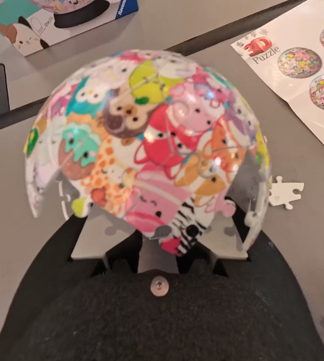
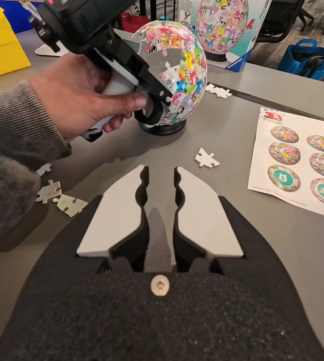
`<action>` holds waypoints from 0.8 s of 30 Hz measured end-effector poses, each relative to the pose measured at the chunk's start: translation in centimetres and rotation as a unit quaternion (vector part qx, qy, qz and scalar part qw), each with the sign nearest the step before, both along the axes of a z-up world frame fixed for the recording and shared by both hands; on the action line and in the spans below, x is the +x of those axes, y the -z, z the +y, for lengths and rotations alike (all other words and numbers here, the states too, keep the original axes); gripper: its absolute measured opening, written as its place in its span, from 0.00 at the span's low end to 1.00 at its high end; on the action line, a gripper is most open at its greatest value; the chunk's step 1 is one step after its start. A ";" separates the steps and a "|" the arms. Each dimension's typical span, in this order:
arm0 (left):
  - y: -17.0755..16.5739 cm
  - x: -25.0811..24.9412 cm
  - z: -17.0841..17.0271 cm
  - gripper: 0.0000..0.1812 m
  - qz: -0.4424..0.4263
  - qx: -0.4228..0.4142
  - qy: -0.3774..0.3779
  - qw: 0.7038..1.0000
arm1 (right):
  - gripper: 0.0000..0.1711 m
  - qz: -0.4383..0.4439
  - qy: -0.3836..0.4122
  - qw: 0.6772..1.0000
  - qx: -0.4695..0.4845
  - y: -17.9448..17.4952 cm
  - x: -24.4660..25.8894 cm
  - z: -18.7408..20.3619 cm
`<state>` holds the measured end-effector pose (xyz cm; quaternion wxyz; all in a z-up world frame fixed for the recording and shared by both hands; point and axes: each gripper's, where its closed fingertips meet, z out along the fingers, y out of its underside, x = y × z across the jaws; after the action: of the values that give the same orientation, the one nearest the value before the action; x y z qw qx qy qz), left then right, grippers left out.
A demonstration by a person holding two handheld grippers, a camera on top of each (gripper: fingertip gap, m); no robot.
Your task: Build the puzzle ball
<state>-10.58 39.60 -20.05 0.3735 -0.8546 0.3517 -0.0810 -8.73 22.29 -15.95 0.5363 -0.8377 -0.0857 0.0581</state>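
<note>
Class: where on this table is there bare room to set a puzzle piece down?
Bare grey table lies between the puzzle ball, the instruction sheet and the lone white piece. It is crowded at the loose pieces beside the sleeve.

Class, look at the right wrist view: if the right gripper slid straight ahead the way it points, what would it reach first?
Probably bare table first; then the puzzle ball on its black stand, though depth is hard to judge. The loose white piece lies just right of that line.

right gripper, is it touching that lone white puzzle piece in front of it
Apart. In the right wrist view the right gripper is open and empty, and bare grey table shows between its fingertips and the lone white puzzle piece.
</note>
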 end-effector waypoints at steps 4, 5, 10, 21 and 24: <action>0.2 0.4 -0.1 0.21 0.014 0.001 0.031 0.999 | 0.14 -0.002 -0.001 1.000 0.000 0.0 -0.1 -0.1; 0.3 0.5 -0.1 0.21 0.018 0.002 0.037 0.999 | 0.14 -0.003 -0.002 1.000 0.001 -0.1 -0.2 -0.1; 0.7 0.6 -0.3 0.57 0.036 -0.007 0.075 0.997 | 0.14 -0.009 -0.006 1.000 -0.001 0.1 -0.4 -0.1; 1.0 0.0 -0.1 0.53 0.104 0.017 0.133 0.986 | 0.14 -0.008 -0.008 1.000 -0.005 0.4 -0.6 -0.1; 0.4 0.0 -0.7 0.24 0.093 0.050 0.144 0.984 | 0.14 -0.013 -0.013 1.000 -0.008 0.7 -0.9 0.0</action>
<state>-10.62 38.94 -20.44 0.3659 -0.7791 0.5077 -0.0368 -9.64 22.28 -16.66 0.5273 -0.8416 -0.1028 0.0547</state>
